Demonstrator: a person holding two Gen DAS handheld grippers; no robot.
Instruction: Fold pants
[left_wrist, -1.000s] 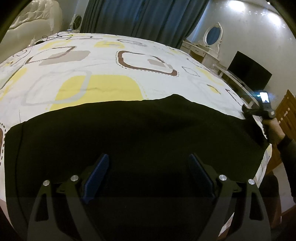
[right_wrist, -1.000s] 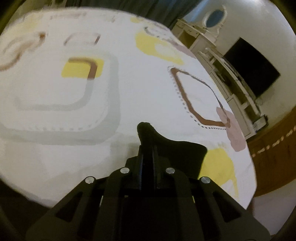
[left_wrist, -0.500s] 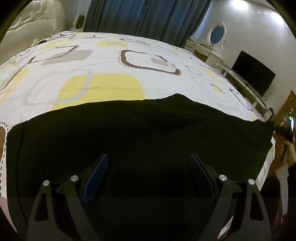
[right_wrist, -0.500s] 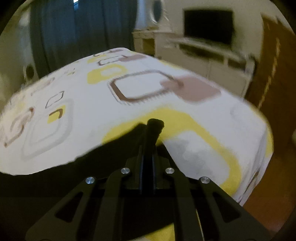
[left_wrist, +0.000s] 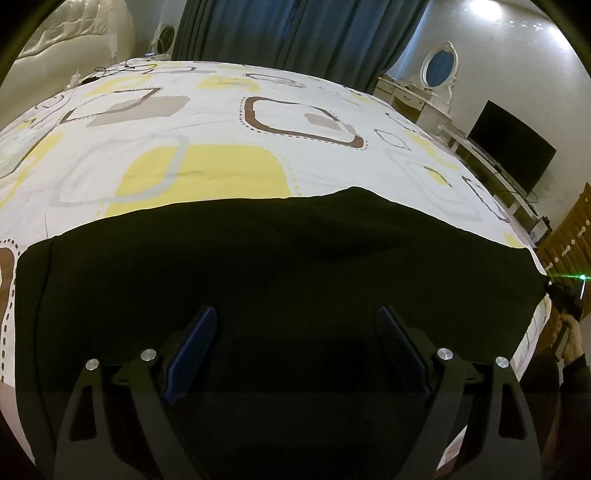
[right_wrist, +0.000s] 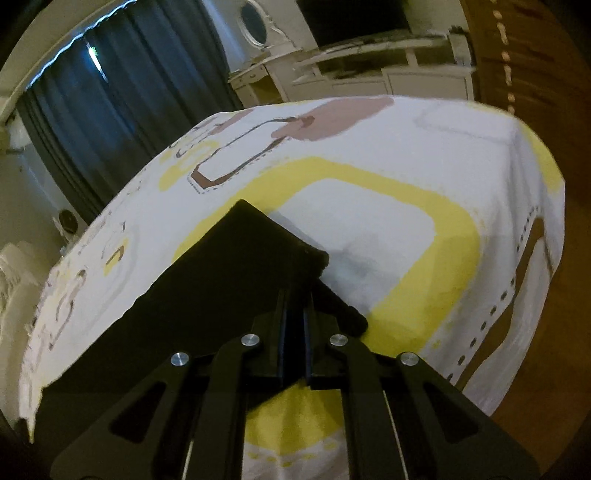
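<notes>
The black pants (left_wrist: 280, 266) lie spread flat across the near part of the bed, edge to edge in the left wrist view. My left gripper (left_wrist: 295, 328) is open, its blue pads wide apart just above the near edge of the pants, holding nothing. My right gripper (right_wrist: 295, 291) is shut on the right end of the pants (right_wrist: 229, 280), the black cloth pinched between its fingers near the bed's corner. In the left wrist view the right gripper (left_wrist: 561, 295) shows at the far right end of the pants.
The bed (left_wrist: 221, 122) has a white cover with yellow, brown and grey squares. A white dresser with an oval mirror (left_wrist: 437, 70) and a dark TV (left_wrist: 511, 147) stand at the right wall. Blue curtains (left_wrist: 295, 33) hang behind. The bed's corner (right_wrist: 535, 206) drops to a wooden floor.
My right gripper has pulled the pants end rightward to the bed's corner and swung its view round. The pants now lie stretched flatter. My left gripper has stayed open in place.
</notes>
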